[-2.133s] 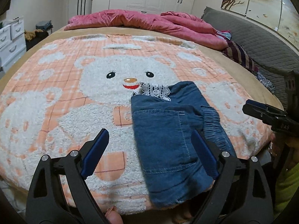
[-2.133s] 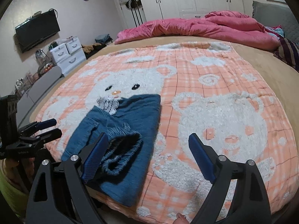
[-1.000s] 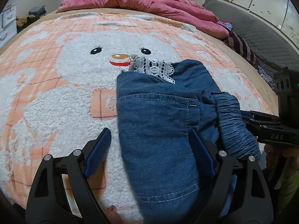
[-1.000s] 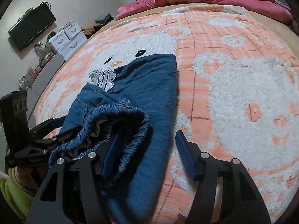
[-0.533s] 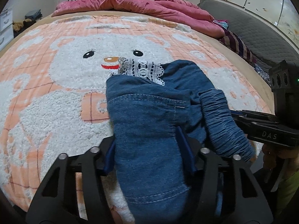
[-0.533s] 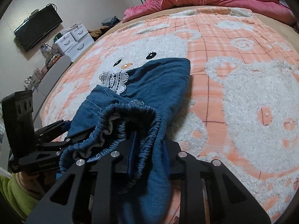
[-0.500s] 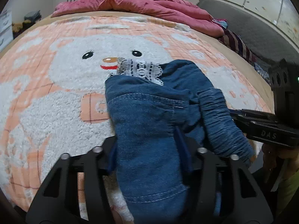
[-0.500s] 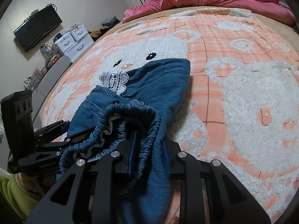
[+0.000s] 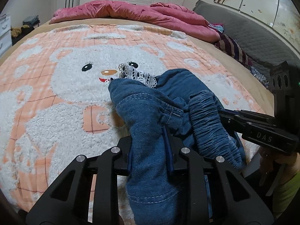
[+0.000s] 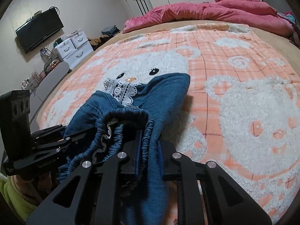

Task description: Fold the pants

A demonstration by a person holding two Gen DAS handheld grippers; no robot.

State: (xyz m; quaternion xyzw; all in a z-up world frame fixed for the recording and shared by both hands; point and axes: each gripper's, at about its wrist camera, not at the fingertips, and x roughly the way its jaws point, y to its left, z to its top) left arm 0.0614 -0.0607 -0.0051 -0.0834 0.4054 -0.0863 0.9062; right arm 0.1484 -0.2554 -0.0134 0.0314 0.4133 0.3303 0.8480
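**Both grippers pinching denim pants at the near edge of a bed**

Small blue denim pants (image 9: pixel 150 112) lie bunched at the near edge of a bed, on a peach blanket (image 9: pixel 56 93) with white bears. The left gripper (image 9: pixel 149 150) has its fingers closing narrow on a fold of denim near the hem. The right gripper (image 10: pixel 148 150) is closing its fingers on the gathered elastic waistband (image 10: pixel 131 123). White lace trim (image 10: pixel 121 91) shows at the far end of the pants.

Risks, as a judgement: each grip bites a crumpled wad, so it may catch only one layer, and lifting could let the other layers sag or twist. The thick elastic may slip out. The pants overhang the bed edge, so a lost grip could drop them to the floor.
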